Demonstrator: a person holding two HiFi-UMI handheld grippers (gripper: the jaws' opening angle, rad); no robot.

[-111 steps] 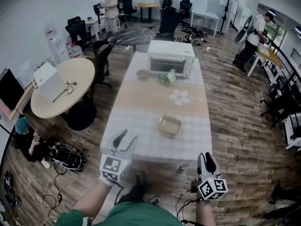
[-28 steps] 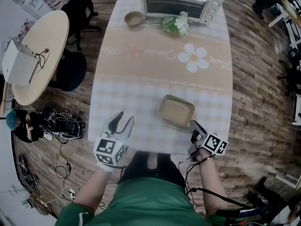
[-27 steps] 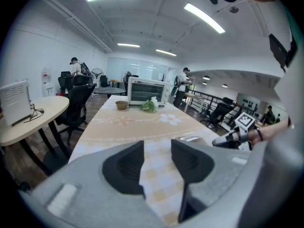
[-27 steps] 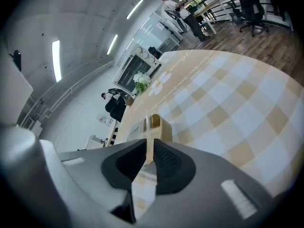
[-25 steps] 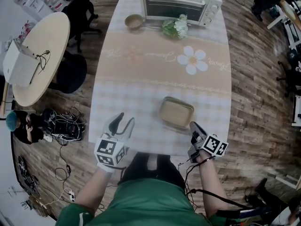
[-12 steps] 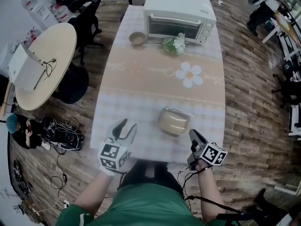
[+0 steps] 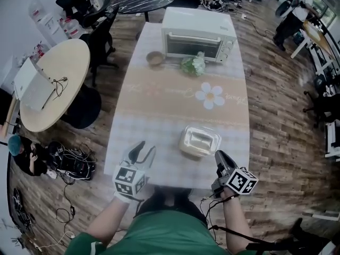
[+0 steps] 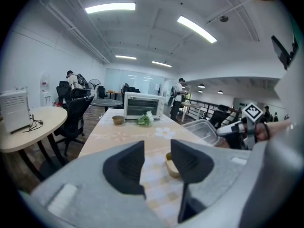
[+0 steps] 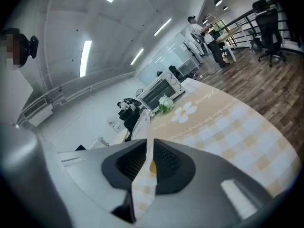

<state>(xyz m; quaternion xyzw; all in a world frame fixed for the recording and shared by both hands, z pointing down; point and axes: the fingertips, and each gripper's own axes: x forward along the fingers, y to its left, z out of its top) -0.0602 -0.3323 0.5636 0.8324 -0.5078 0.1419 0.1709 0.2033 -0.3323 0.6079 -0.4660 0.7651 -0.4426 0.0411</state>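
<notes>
My right gripper (image 7: 219, 158) is shut on the near edge of a clear plastic lid (image 7: 200, 141), which it holds tilted above the checked tablecloth (image 7: 159, 110). In the right gripper view the thin lid (image 9: 144, 121) stands on edge between the shut jaws of my right gripper (image 9: 148, 159). In the left gripper view the lid (image 8: 204, 129) hangs at the right, and a tan container (image 8: 171, 165) sits on the cloth beneath it. My left gripper (image 7: 142, 151) is open near the table's front left, with nothing between its fingers (image 8: 128, 167).
A white toaster oven (image 7: 197, 33) stands at the far end, with a small brown bowl (image 7: 155, 58) and a bunch of greens (image 7: 193, 64) before it. A round table (image 7: 58, 78) with a white box (image 7: 32, 92) is to the left. Office chairs and people stand farther off.
The right gripper has raised the clear lid off the tan container and tilted it. The left gripper has stayed open in much the same place.
</notes>
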